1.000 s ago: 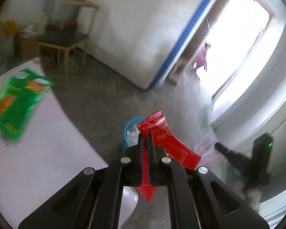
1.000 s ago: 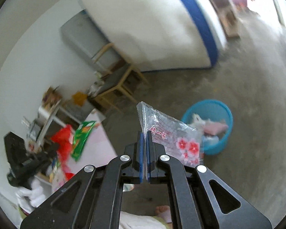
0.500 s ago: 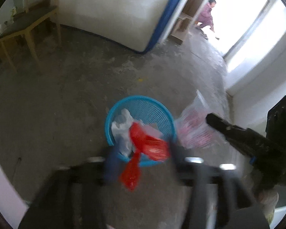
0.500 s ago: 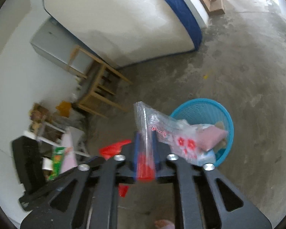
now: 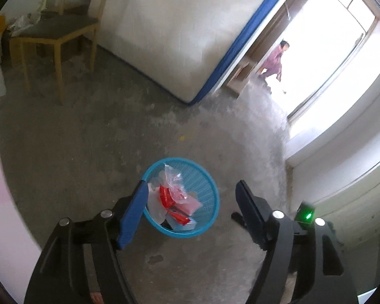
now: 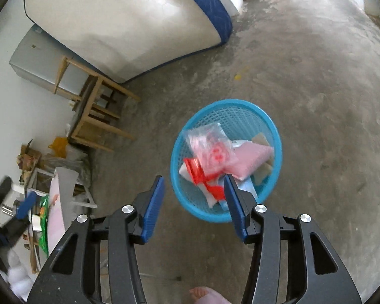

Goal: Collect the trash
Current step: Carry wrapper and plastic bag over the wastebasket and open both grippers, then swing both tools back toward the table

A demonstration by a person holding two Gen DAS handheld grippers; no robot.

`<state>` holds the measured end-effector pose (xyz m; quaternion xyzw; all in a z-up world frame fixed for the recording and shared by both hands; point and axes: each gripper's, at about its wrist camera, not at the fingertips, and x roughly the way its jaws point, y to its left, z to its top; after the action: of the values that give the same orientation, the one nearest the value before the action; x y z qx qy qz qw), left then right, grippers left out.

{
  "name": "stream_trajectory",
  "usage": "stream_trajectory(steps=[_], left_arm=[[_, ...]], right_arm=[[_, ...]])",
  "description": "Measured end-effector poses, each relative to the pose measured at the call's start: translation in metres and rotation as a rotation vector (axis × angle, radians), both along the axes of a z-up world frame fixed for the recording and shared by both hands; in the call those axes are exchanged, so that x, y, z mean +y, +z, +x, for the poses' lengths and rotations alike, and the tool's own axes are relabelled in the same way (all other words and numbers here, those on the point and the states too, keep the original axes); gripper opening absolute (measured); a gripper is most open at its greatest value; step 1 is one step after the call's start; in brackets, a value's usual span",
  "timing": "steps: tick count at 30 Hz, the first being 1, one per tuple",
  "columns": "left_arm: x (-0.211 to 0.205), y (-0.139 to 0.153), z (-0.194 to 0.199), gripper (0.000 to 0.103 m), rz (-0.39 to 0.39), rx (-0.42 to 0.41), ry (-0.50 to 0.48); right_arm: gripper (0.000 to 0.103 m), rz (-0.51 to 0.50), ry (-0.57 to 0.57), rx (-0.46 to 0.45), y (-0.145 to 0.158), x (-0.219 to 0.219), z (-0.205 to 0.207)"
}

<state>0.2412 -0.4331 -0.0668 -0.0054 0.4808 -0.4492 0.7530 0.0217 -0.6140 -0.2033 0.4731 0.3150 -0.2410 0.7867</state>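
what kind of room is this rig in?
Likely a spare or storage room in a home: bare concrete floor, a mattress leaning upright against the wall, a wooden chair, and a blue trash basket on the floor holding wrappers.

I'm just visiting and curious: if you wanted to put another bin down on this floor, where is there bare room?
The concrete floor lies bare between the blue basket and the leaning mattress, and on the basket's far side toward the bright doorway. It is crowded along the wall by the wooden chair and the clutter beside it. The basket itself is filling with wrappers.
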Motion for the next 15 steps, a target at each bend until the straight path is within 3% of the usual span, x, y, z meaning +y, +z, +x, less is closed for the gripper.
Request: stream_trajectory(steps=[4,10,15], left_arm=[[0.048,0.025,-0.003,0.078,-0.04,0.024,-0.01],[0.178,0.053,-0.016,0.079,-0.037,-0.053,0.132],[0.296,0.054,-0.029,0.081,-0.036,-0.034,0.301]], right_arm=[[0.057,0.027,0.007,-0.032,0.009,0.026,-0.039],[0.063,0.099,0.042,-0.03,0.015,0.063,-0.09],[0.063,0.077,0.089,-0.053,0.051,0.074,-0.084]])
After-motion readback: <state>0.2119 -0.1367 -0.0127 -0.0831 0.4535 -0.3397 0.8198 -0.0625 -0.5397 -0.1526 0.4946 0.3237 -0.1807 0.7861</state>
